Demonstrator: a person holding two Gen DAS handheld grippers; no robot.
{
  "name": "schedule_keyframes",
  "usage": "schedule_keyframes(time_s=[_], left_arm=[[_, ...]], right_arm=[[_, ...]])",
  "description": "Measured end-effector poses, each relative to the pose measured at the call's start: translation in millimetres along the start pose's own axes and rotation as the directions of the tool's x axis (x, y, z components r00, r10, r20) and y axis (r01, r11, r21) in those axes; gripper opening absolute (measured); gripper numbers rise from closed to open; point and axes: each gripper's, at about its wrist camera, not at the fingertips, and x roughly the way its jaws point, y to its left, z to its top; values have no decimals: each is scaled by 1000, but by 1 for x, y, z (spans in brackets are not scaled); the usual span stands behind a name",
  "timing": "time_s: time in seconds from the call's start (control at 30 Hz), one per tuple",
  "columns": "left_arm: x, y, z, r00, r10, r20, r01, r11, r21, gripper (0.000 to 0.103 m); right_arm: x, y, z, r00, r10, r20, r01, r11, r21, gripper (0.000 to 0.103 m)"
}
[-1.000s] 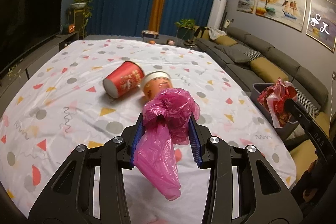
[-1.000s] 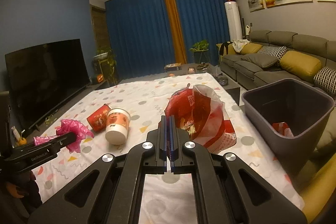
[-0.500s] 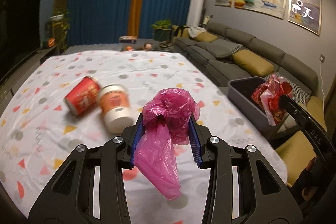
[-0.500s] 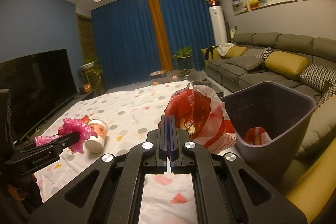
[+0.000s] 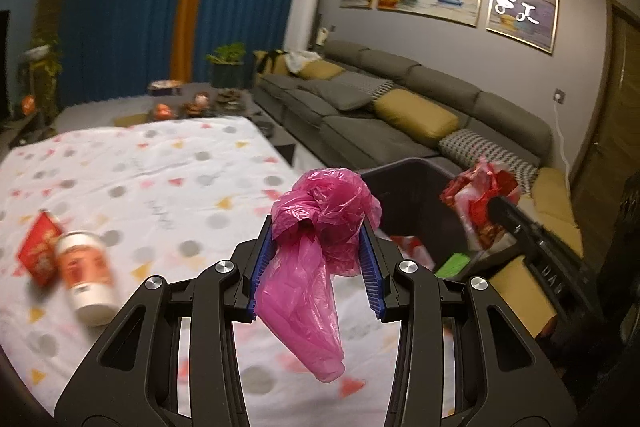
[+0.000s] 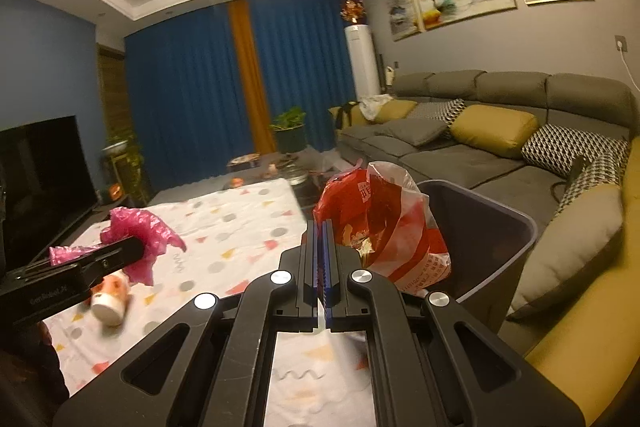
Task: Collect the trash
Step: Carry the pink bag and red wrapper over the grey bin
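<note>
Left jaws: the left gripper [image 5: 316, 267] is clamped on a crumpled pink bag [image 5: 320, 227], knot above the blue pads, loose tail hanging below.
Right jaws: the right gripper [image 6: 320, 259] is pinched tight on the edge of a red-and-white bag [image 6: 384, 227]; crumbs or wrappers show inside it.
Where the trash is: both bags are held in the air; the red-and-white bag hangs at the near rim of the bin, the pink bag just short of it over the table's edge.
Bin: a dark grey bin [image 6: 496, 227] stands beside the table, between it and the sofa; red and green scraps already lie in its bottom, as the left view shows.
Done, as I judge: some trash is binned, and two more pieces are picked up and brought to the bin.
Left to do: neither bag is dropped in yet; a red paper cup [image 5: 40, 253] and a white-bottomed cup [image 5: 86, 277] lie on their sides on the table, touching or nearly so.
Table: covered by a white cloth [image 5: 160, 171] with grey dots and coloured triangles.
Room: grey sofa [image 6: 480, 131] with yellow cushions, blue curtains, framed paintings, a dark television at left, a potted plant; warm ceiling lights.
</note>
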Motion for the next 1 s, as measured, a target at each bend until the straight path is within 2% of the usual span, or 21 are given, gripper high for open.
schedule_keyframes(time_s=[0.4, 0.57, 1.0], left_arm=[[88, -54, 5, 994, -95, -44, 98, 993, 70, 38], [108, -68, 8, 989, -142, -50, 146, 986, 83, 38], [145, -83, -6, 972, -197, -131, 206, 977, 62, 39]], right_arm=[[39, -35, -10, 997, -22, -76, 26, 998, 49, 3], [46, -46, -15, 994, -22, -104, 30, 997, 71, 3], [53, -52, -22, 989, -21, -146, 34, 995, 89, 3]])
